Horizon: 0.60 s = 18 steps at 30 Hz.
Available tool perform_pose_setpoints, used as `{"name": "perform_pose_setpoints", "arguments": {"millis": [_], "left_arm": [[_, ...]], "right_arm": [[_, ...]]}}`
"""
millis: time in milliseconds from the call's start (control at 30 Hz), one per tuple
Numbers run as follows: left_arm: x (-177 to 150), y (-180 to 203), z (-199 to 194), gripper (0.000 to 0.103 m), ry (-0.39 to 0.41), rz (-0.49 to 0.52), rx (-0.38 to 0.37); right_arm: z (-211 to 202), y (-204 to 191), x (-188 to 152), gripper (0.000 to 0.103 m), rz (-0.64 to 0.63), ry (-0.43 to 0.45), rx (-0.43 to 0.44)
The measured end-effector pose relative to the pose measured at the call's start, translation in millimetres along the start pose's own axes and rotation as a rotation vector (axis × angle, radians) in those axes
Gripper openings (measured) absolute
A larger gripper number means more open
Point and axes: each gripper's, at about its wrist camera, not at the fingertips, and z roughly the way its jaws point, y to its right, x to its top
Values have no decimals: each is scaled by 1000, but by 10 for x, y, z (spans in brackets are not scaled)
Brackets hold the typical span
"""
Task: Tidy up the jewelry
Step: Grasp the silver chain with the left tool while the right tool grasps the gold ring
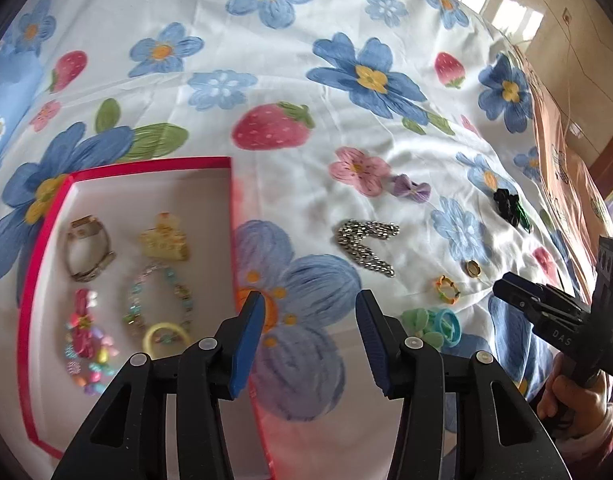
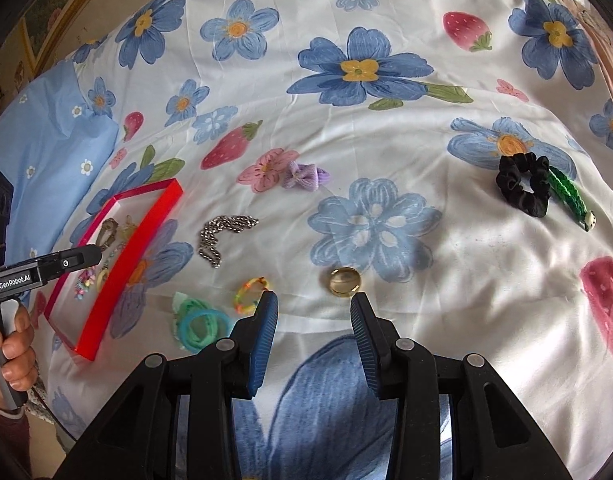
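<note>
Both pairs of jaws stand partly open and empty. The right gripper (image 2: 312,316) hovers just short of the small round gold ring (image 2: 345,281), which lies on the floral bedsheet (image 2: 426,120), well right of the red-rimmed tray (image 2: 126,256). The ring looks light, hard and probably slippery; pinching across its rim seems safest. The left gripper (image 1: 310,320) hangs over the sheet just right of the tray, touching nothing.

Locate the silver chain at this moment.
The silver chain lies loose on the floral sheet, right of the red box, below the purple bow.
</note>
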Motion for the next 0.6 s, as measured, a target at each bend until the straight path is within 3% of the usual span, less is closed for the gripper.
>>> {"name": "perform_pose_setpoints", "arguments": {"millis": [600], "left_arm": [[440,384,1050,51,-101,69,-7]], "right_arm": [[278,71,88,40,-44,-34,-38]]}}
